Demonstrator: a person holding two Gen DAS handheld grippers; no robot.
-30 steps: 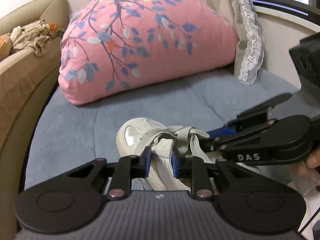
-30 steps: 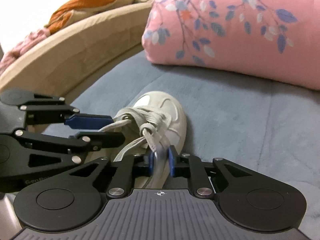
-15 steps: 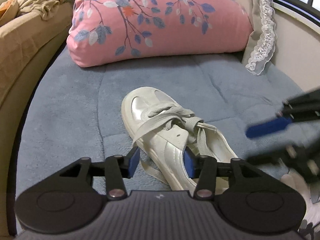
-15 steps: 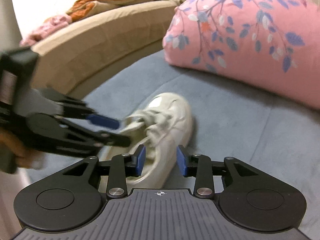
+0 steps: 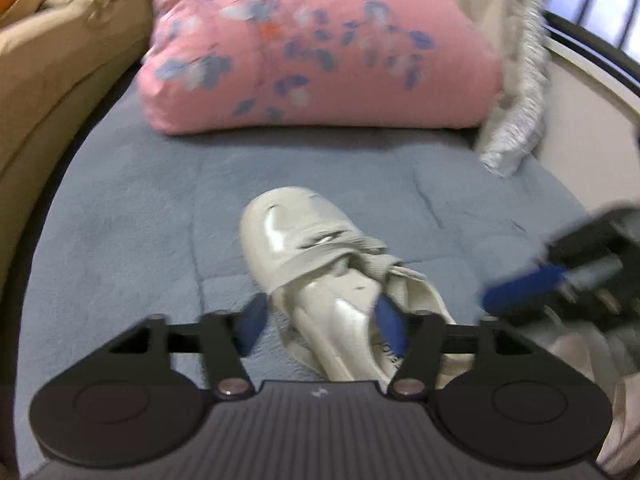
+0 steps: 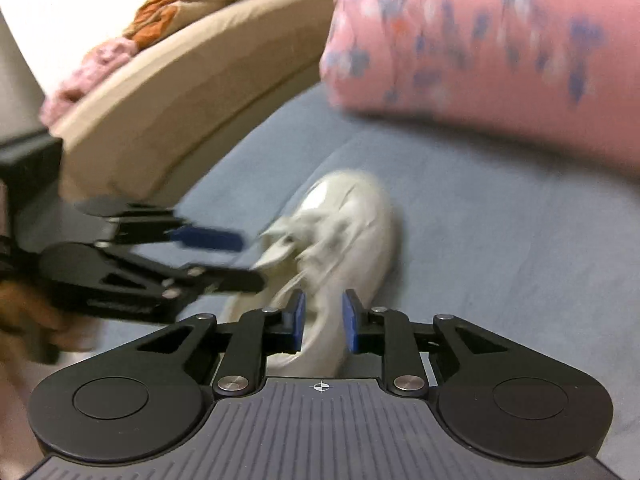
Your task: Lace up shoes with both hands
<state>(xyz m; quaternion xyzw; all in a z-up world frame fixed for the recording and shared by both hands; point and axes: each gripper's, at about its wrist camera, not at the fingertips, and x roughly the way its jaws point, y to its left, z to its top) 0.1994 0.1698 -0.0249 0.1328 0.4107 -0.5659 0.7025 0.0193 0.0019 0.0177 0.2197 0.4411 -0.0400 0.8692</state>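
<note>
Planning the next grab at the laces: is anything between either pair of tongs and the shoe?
Nothing visible. The white shoe lies alone on the blue blanket. The left tongs are open, straddling it. The right tongs are open just before its heel end. The pink pillow sits beyond the toe.

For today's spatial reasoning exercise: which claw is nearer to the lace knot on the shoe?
Hard to separate, probably the left. The left claw is open astride the shoe just behind the lace knot. The right claw is open over the shoe's heel side.
</note>
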